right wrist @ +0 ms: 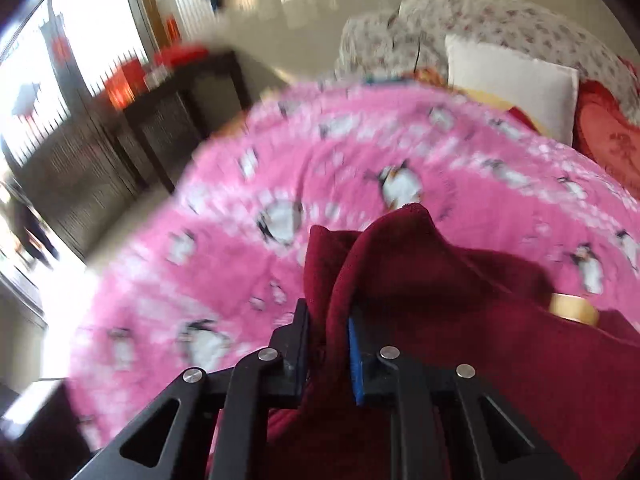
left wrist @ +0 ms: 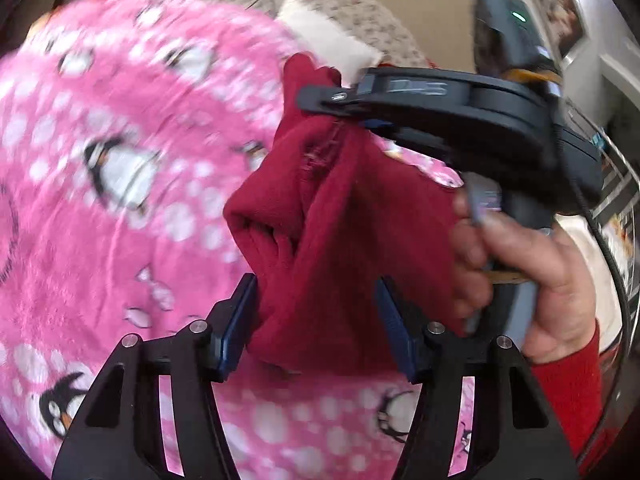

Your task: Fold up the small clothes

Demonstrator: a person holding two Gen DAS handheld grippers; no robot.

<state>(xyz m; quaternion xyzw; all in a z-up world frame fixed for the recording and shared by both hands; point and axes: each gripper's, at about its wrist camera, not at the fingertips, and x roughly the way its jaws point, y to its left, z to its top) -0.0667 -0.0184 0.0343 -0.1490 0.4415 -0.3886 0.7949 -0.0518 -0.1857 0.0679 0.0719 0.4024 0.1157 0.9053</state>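
Observation:
A dark red garment (left wrist: pixel 320 216) hangs bunched above a pink penguin blanket (left wrist: pixel 120 160). In the left wrist view my left gripper (left wrist: pixel 320 320) stands open, its blue pads either side of the hanging cloth, the left pad touching it. The right gripper (left wrist: pixel 344 104) pinches the garment's upper edge from the right, held by a hand (left wrist: pixel 520 272). In the right wrist view my right gripper (right wrist: pixel 330 352) is shut on a fold of the red garment (right wrist: pixel 440 300), which drapes over the pink blanket (right wrist: pixel 280 184).
A white pillow (right wrist: pixel 512 80) and a floral cushion (right wrist: pixel 500 16) lie at the blanket's far end, with a red cushion (right wrist: pixel 612 136) on the right. A dark wooden side table (right wrist: pixel 180 112) stands left of the bed. A tape roll (right wrist: pixel 576 308) peeks out by the garment.

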